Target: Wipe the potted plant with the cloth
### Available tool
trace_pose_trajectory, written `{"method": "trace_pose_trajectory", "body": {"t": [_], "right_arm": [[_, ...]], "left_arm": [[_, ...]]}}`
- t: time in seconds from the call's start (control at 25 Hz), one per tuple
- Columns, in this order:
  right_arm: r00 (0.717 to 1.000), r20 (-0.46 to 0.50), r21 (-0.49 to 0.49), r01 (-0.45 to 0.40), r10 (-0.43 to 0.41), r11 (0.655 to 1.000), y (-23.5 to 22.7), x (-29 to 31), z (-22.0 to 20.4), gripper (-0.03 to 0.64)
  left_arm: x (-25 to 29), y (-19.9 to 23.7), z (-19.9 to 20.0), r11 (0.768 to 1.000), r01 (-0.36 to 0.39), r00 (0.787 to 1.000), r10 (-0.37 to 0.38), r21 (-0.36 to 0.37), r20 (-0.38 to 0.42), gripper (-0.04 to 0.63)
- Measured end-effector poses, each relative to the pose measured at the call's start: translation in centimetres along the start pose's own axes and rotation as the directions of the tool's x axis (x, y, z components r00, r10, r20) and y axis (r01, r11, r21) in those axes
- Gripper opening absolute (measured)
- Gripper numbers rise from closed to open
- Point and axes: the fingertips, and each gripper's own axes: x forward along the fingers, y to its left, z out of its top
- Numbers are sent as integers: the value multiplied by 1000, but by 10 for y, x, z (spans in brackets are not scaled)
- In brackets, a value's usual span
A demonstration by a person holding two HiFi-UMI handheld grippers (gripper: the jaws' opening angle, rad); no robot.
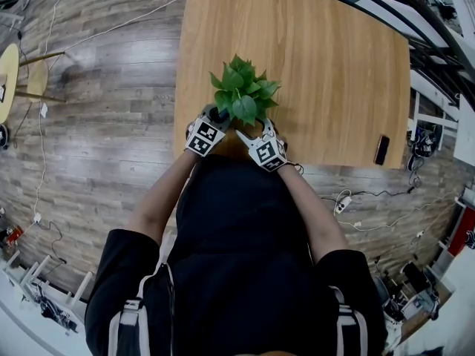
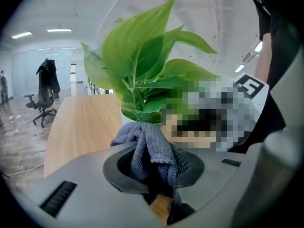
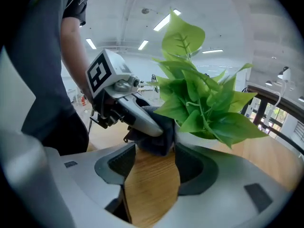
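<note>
A leafy green potted plant [image 1: 243, 95] stands near the front edge of the wooden table [image 1: 334, 65]. My left gripper [image 1: 216, 117] is shut on a grey-blue cloth [image 2: 147, 146], which touches the white pot [image 2: 127, 115] low on its left side. In the right gripper view the cloth [image 3: 154, 137] is bunched against the pot [image 3: 192, 136], under the leaves [image 3: 199, 99]. My right gripper [image 3: 152, 167] is open just right of the pot, and only bare tabletop shows between its jaws. In the head view the right gripper [image 1: 261, 130] sits under the foliage.
A thin black object [image 1: 381, 149] lies at the table's right front corner. Cables and a power strip [image 1: 342, 203] lie on the wood floor to my right. An office chair [image 2: 45, 96] stands far beyond the table. My body is close against the table's front edge.
</note>
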Motion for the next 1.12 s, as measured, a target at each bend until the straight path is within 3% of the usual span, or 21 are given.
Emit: {"method": "trace_pose_trajectory", "body": {"t": [0.28, 0.4, 0.64, 1.12], "right_arm": [[988, 6, 98, 151, -153, 984, -50, -12, -12, 253], [983, 29, 116, 176, -181, 977, -67, -13, -11, 253], [991, 41, 105, 124, -129, 987, -65, -9, -2, 252], [997, 37, 32, 61, -62, 998, -33, -9, 6, 252]], "left_arm": [[-1, 6, 0, 1000, -12, 1000, 12, 5, -4, 112], [-1, 8, 1, 1000, -11, 1000, 11, 8, -4, 112], [-1, 4, 2, 999, 10, 1000, -9, 33, -16, 112], [-3, 13, 2, 1000, -18, 1000, 18, 4, -8, 112]]}}
